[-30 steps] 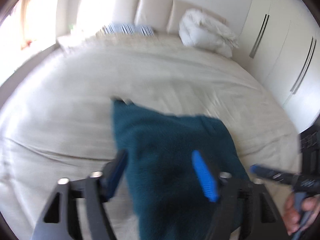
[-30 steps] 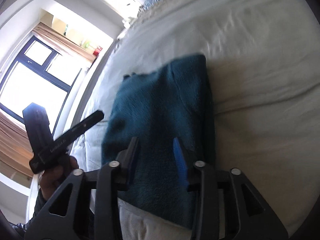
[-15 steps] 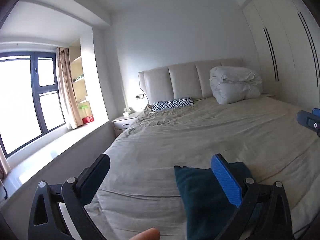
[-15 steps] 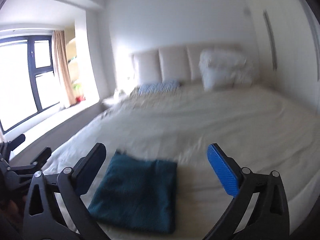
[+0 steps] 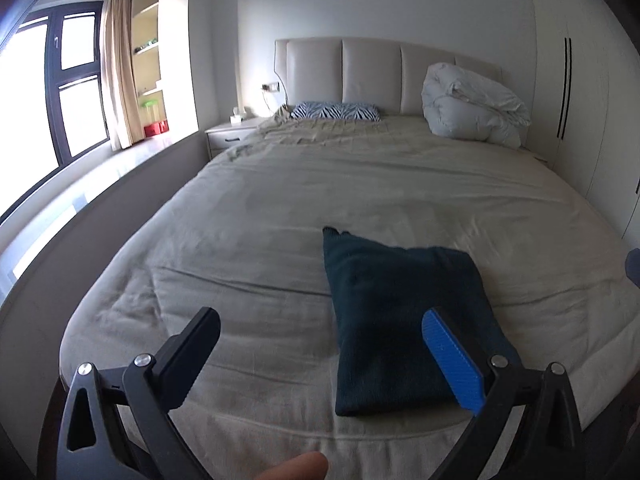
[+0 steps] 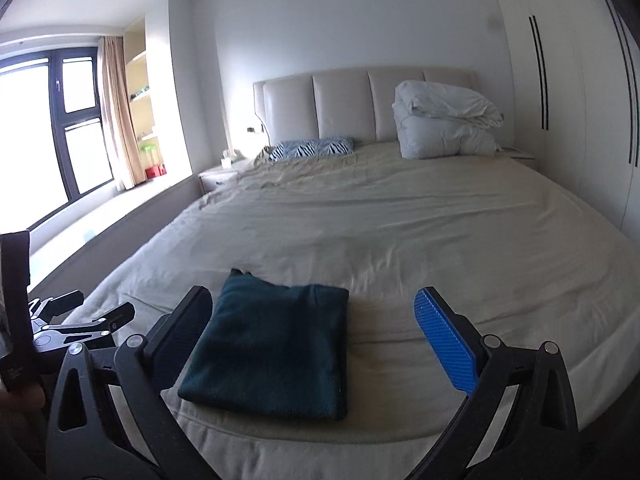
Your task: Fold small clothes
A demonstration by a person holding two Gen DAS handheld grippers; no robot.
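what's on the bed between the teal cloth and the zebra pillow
Nothing: only bare, wrinkled sheet between the cloth and the pillow, in both views.

Wide bed [image 6: 420,232], beige cover, wrinkled. Folded teal garment [image 6: 272,350] lies flat near foot edge. Zebra-print pillow [image 6: 312,148] and bundled white duvet [image 6: 444,124] at headboard.

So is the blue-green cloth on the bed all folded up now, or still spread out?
Folded. The teal cloth lies on the bed as a neat, thick rectangle with straight edges, and neither gripper touches it.
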